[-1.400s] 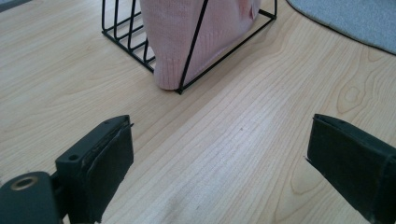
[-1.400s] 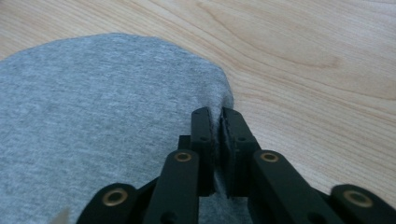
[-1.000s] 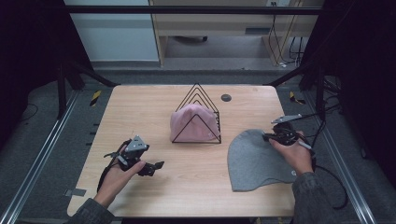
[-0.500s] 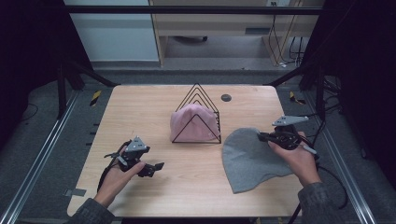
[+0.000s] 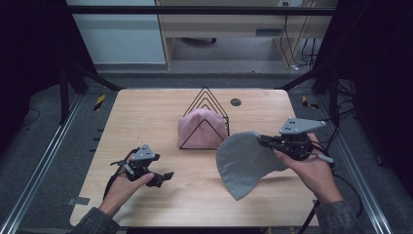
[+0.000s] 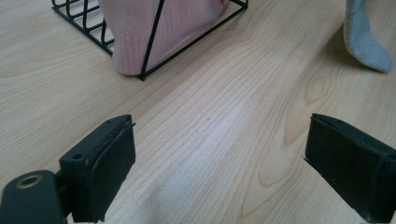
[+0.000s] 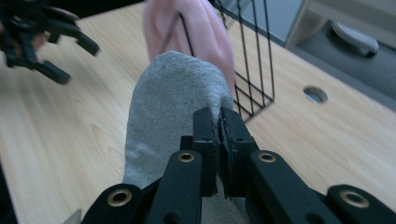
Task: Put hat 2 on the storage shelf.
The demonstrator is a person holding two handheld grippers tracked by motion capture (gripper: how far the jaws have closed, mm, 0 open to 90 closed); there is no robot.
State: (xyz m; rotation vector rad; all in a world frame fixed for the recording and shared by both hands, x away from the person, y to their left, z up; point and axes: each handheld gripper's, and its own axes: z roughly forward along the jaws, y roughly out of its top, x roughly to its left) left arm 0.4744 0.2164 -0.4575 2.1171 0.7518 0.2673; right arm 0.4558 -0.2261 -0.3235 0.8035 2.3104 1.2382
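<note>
A grey knit beanie (image 5: 243, 163) hangs above the table at the right, its lower tip near the wood. My right gripper (image 5: 263, 140) is shut on the beanie's edge; in the right gripper view the jaws pinch the grey fabric (image 7: 173, 100). A pink beanie (image 5: 200, 129) sits inside a black wire rack (image 5: 204, 105) at the table's middle. My left gripper (image 5: 163, 178) rests low at the front left, open, with bare wood between its fingers (image 6: 112, 158). The left gripper view has the pink beanie (image 6: 154, 28) and the grey beanie's tip (image 6: 366, 37) ahead.
The wooden table (image 5: 146, 117) has a round cable hole (image 5: 235, 102) behind the rack. Metal frame rails run along both sides. A cable trails from my right gripper over the table's right edge.
My right gripper has risen and shifted left toward the rack, lifting the grey beanie from flat on the table to hanging. The left gripper stayed put.
</note>
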